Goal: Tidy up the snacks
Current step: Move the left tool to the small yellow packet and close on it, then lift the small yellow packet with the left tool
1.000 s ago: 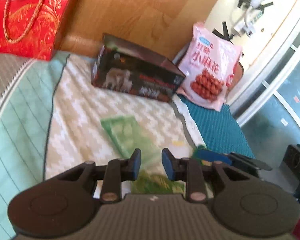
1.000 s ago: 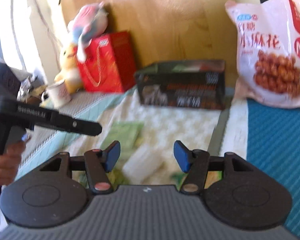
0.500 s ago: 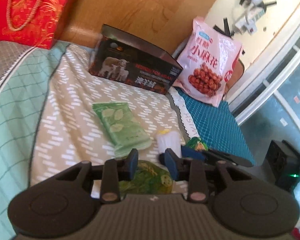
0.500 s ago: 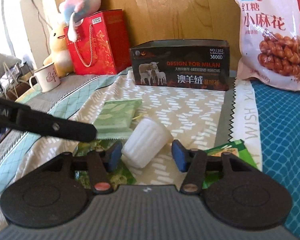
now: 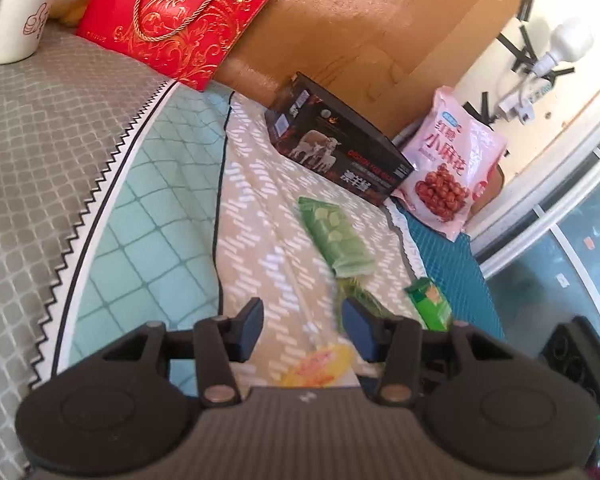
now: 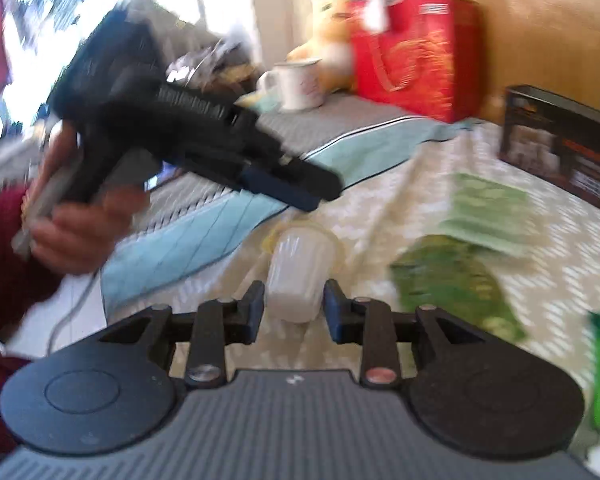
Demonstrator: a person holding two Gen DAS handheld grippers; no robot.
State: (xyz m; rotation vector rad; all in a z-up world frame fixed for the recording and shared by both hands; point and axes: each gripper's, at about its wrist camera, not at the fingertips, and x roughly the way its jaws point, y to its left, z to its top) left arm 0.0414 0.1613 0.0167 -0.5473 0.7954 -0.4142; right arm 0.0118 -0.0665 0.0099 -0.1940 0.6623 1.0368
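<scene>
My right gripper [image 6: 294, 310] is shut on a white ribbed plastic cup [image 6: 298, 270] lying on its side on the patterned cloth. My left gripper [image 5: 302, 326] is open and empty above the cloth; it also shows in the right wrist view [image 6: 288, 186], raised at the left. The cup's yellow lid end [image 5: 318, 364] shows just below the left fingers. A pale green snack pack [image 5: 334, 238] lies mid-cloth, a leafy green pack [image 6: 454, 288] beside it, and a small green packet [image 5: 430, 304] at the right. An open black box [image 5: 340, 156] stands at the back.
A pink bag of fried twists [image 5: 448, 172] leans at the back right on a teal mat. A red gift bag [image 5: 180, 20], a white mug [image 5: 10, 16] and plush toys [image 6: 332, 52] stand at the back left against a wooden headboard.
My right gripper has closed on the white cup and swung left with it. My left gripper has opened wider and lifted away from the leafy green pack.
</scene>
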